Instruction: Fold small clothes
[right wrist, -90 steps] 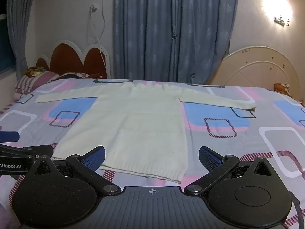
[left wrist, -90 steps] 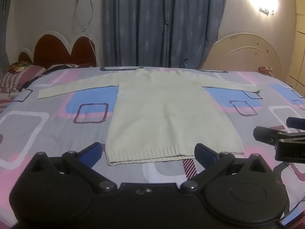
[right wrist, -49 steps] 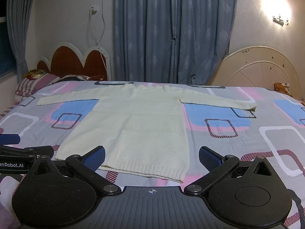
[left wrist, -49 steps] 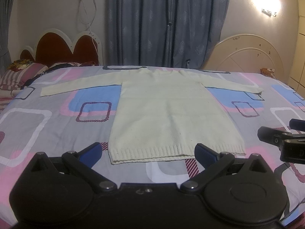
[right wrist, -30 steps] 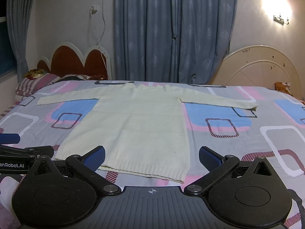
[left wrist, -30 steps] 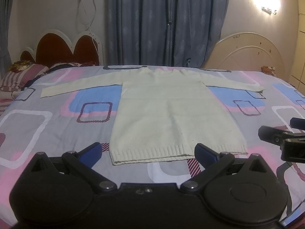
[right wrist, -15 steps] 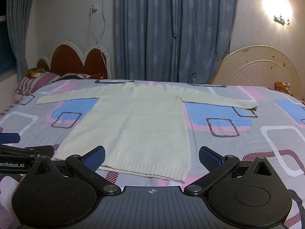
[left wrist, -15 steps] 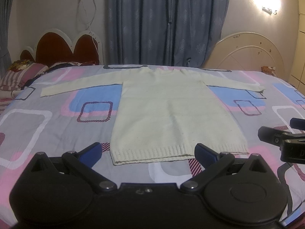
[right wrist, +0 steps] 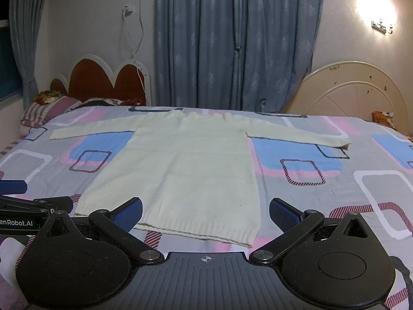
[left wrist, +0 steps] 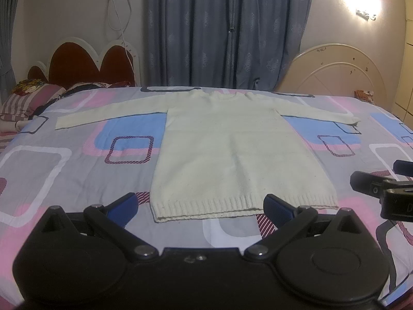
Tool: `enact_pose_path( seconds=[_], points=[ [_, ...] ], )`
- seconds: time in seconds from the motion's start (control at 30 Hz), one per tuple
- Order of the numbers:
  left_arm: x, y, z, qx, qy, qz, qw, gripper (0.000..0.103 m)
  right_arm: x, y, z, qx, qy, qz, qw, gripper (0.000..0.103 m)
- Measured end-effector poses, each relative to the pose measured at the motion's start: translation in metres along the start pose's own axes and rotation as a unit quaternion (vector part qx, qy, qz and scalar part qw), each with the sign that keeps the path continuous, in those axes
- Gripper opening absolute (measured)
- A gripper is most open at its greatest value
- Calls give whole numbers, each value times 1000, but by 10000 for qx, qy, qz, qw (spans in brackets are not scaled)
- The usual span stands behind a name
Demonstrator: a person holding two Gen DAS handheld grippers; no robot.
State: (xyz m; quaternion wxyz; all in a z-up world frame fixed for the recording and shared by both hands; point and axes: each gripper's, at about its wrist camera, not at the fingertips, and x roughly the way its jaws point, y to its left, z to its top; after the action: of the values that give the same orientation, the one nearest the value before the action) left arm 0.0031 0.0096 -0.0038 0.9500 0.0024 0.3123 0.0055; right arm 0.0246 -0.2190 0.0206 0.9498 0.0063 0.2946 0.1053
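A cream knit sweater [left wrist: 232,155] lies flat on the bed with both sleeves spread out sideways and its ribbed hem toward me; it also shows in the right wrist view [right wrist: 185,170]. My left gripper [left wrist: 200,206] is open and empty, hovering just before the hem's left half. My right gripper [right wrist: 205,213] is open and empty, just before the hem's right part. The right gripper shows at the right edge of the left wrist view [left wrist: 382,188], and the left gripper at the left edge of the right wrist view [right wrist: 31,206].
The bed has a grey sheet [left wrist: 64,175] with pink, blue and white squares. Striped pillows [left wrist: 25,100] and a red headboard [left wrist: 85,64] stand at the far left. A cream footboard [left wrist: 335,72] stands at the far right, blue curtains [left wrist: 227,31] behind.
Both grippers stay open and nearly still; the left view has drifted slightly, so the sweater sits a little more to the right in it.
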Motion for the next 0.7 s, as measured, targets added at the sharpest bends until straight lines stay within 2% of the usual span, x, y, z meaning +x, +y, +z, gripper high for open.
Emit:
enact_pose_path(
  seconds=[0.47,0.63,0.7],
  points=[
    [9,1,0,-180,40,23,9998,103,2,-1,-3,6,33,-37,10000,103],
    [14,-3,8,-161,-243,66,9996,103,5,-10,0,65,-15,-99,9999,103],
    [17,-3,12,-185,-337,-23,9993,103,8,-16,3,114,-55,-132,9998,103]
  ],
)
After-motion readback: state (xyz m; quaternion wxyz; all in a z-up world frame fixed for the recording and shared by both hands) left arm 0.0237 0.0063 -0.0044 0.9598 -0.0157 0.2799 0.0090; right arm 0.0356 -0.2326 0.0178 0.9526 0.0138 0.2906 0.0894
